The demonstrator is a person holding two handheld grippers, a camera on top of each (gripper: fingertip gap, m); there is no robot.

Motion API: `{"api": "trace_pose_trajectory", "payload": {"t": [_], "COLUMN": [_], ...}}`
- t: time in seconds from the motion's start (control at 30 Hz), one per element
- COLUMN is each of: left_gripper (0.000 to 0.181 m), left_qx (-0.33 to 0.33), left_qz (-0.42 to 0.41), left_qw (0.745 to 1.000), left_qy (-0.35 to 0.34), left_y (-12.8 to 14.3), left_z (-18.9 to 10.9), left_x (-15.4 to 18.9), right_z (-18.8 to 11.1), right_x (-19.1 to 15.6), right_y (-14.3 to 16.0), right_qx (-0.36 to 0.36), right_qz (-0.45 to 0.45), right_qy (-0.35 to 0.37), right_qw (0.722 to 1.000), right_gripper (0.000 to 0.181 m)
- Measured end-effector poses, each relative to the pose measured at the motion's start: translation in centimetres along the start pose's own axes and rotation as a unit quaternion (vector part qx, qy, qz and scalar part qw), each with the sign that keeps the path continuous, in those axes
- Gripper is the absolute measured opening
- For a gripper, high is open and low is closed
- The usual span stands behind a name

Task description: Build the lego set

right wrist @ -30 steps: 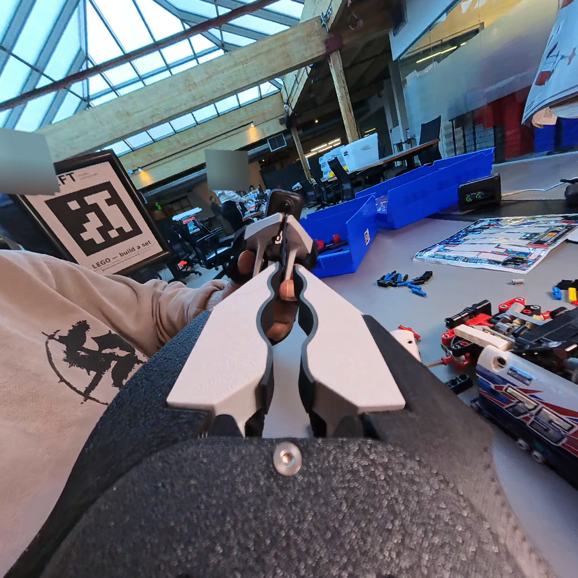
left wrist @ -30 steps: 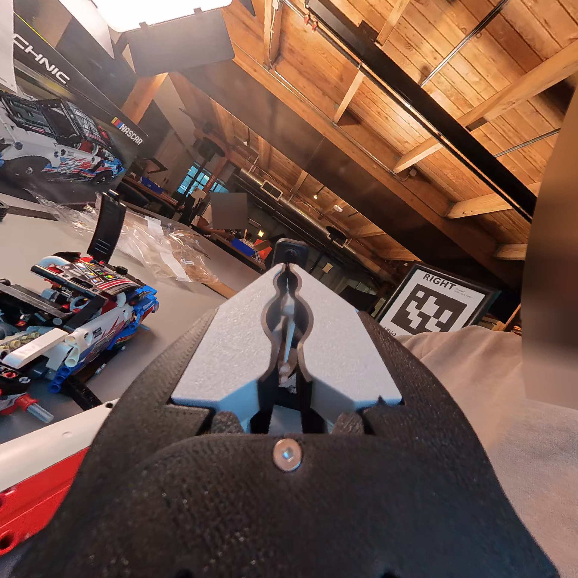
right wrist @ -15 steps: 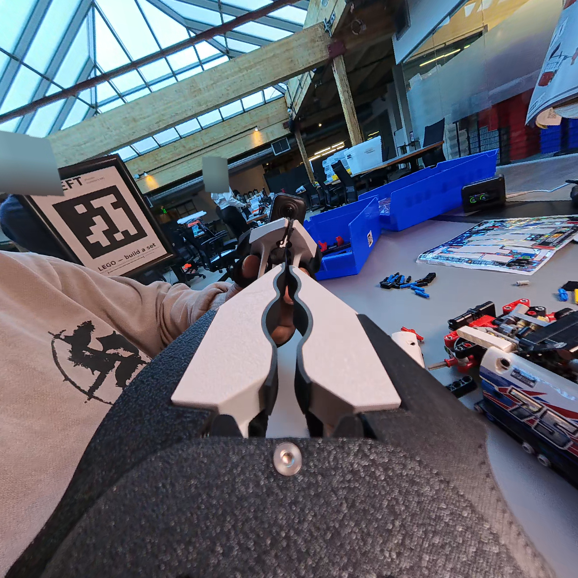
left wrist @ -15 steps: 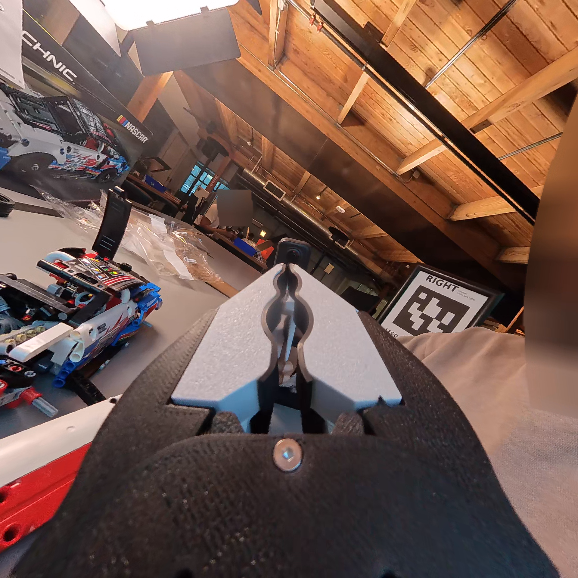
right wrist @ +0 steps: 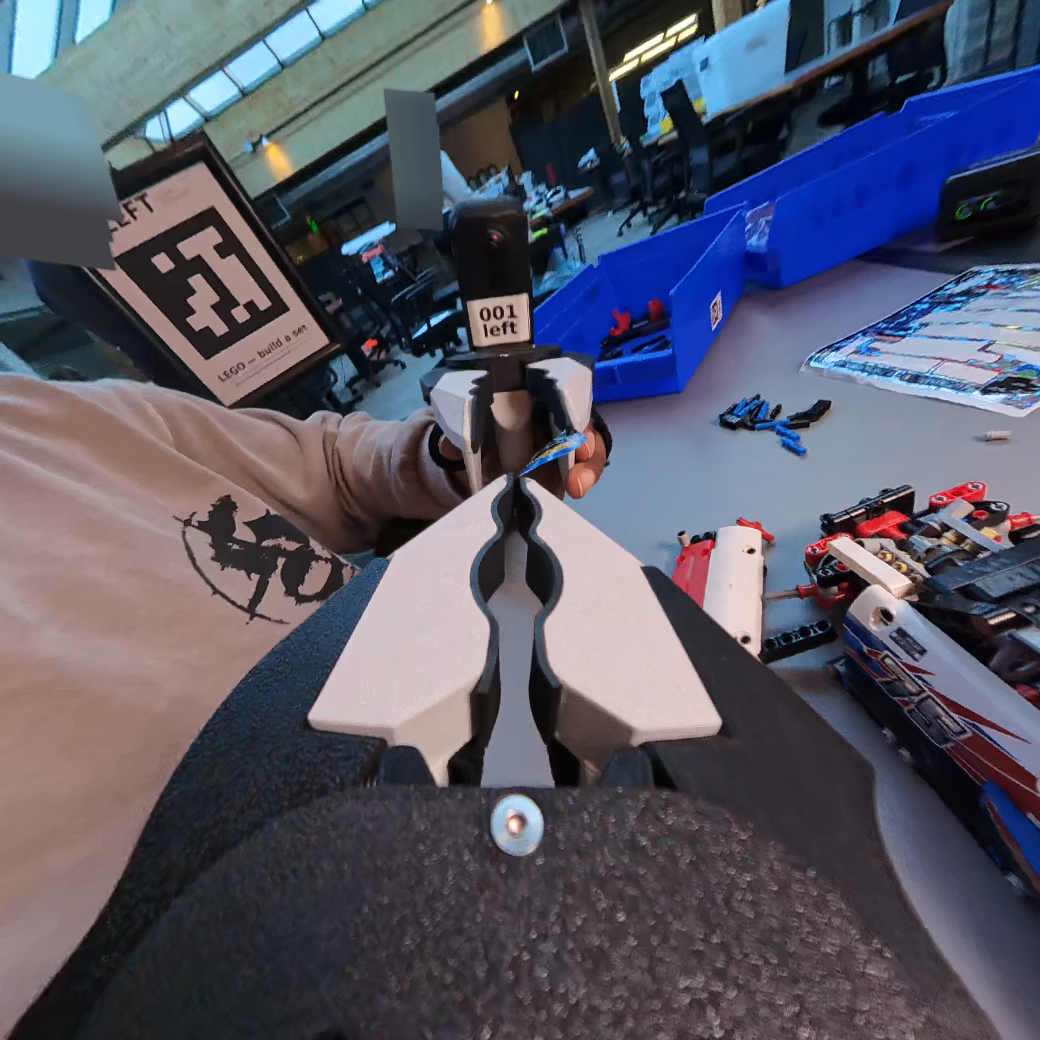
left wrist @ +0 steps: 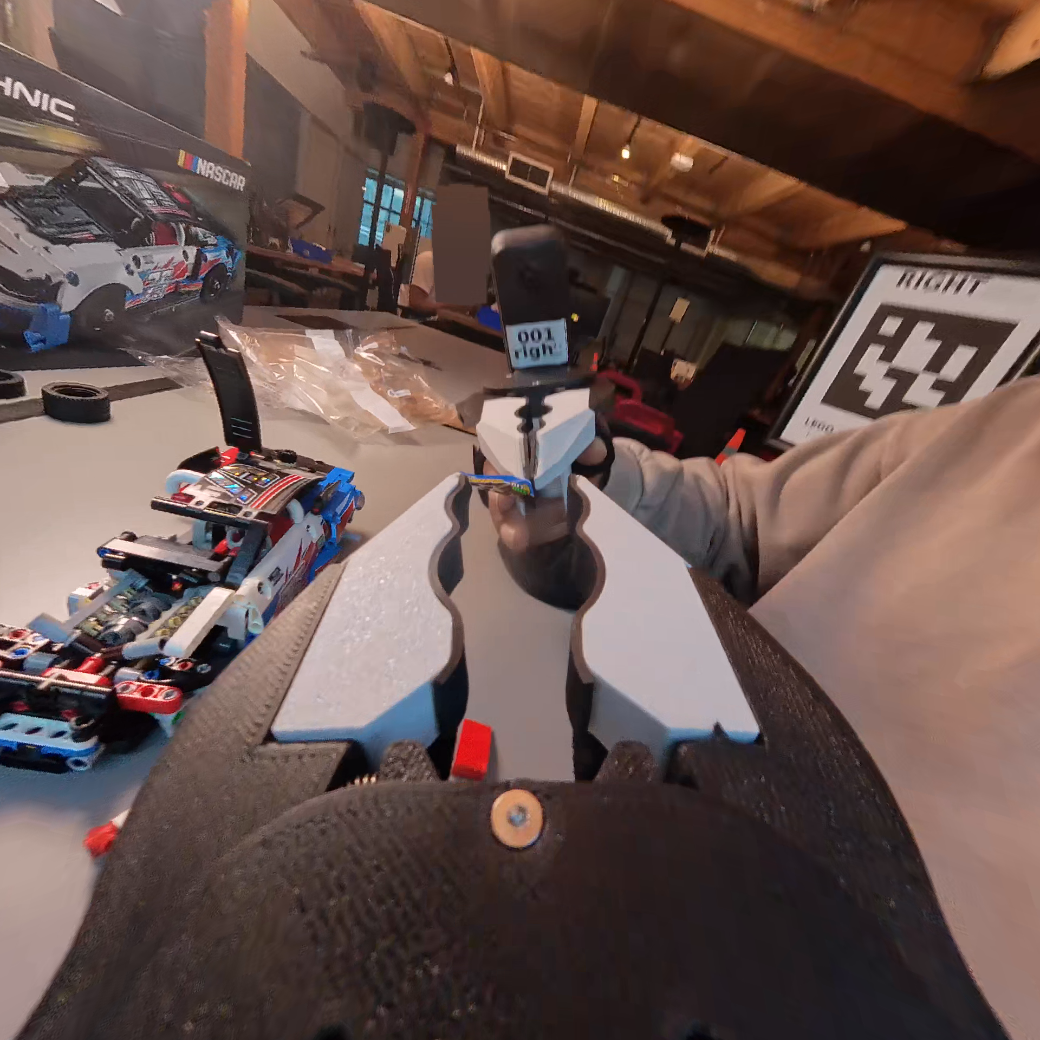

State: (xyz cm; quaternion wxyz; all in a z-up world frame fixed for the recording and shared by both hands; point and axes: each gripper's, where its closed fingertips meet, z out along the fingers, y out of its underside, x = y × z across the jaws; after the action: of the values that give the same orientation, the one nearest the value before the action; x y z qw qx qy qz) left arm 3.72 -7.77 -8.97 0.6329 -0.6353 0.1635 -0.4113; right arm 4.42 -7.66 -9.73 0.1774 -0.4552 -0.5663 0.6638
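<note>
My left gripper (left wrist: 519, 491) is open and empty, its jaws spread wide. My right gripper (right wrist: 513, 484) is shut on a small blue and yellow sticker (right wrist: 551, 450). The two grippers face each other tip to tip above the grey table (left wrist: 67, 495). In the left wrist view the right gripper (left wrist: 529, 467) holds the sticker (left wrist: 498, 483) just past my open fingertips. In the right wrist view the left gripper (right wrist: 509, 433) stands open behind the sticker. The part-built white, blue and red lego car (left wrist: 225, 563) lies on the table, and shows in the right wrist view (right wrist: 928, 619).
A white and red body panel (right wrist: 726, 568) lies beside the car. A sticker sheet (right wrist: 928, 349), black and blue pins (right wrist: 771, 419) and blue bins (right wrist: 647, 315) sit farther off. The set's box (left wrist: 112, 236), plastic bags (left wrist: 337, 371) and a tyre (left wrist: 76, 402) lie behind the car. Only a small space, under 4 cm, lies between the two pairs of fingers.
My left gripper has opened and let go. The sticker stays in my shut right gripper. Both grippers have tilted down toward the table.
</note>
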Motion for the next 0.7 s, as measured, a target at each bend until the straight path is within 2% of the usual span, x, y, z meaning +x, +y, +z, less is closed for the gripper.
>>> {"api": "trace_pose_trajectory", "payload": {"t": [0.23, 0.4, 0.6, 0.7], "left_gripper": [0.042, 0.037, 0.038, 0.030], "left_qx": [-0.113, -0.152, -0.210, -0.217], "left_qz": [0.121, 0.132, 0.250, 0.285], "left_qw": [0.986, 0.979, 0.944, 0.933], "left_qy": [-0.033, 0.009, 0.041, 0.044], "left_y": [2.4, 3.6, 6.5, 7.3], "left_z": [-0.5, -0.9, -1.2, -1.2], "left_x": [-0.2, 0.9, 2.5, 3.0], "right_z": [-0.5, -1.1, -0.7, -0.4], "right_x": [-2.0, -2.5, -2.9, -2.4], "right_y": [0.6, 3.5, 7.0, 7.5], "right_qx": [-0.140, -0.264, -0.314, -0.316], "right_qz": [-0.050, -0.010, 0.074, 0.091], "right_qy": [-0.036, -0.072, -0.132, -0.144], "right_qw": [0.988, 0.962, 0.937, 0.933], "right_gripper": [0.000, 0.000, 0.000, 0.000]}}
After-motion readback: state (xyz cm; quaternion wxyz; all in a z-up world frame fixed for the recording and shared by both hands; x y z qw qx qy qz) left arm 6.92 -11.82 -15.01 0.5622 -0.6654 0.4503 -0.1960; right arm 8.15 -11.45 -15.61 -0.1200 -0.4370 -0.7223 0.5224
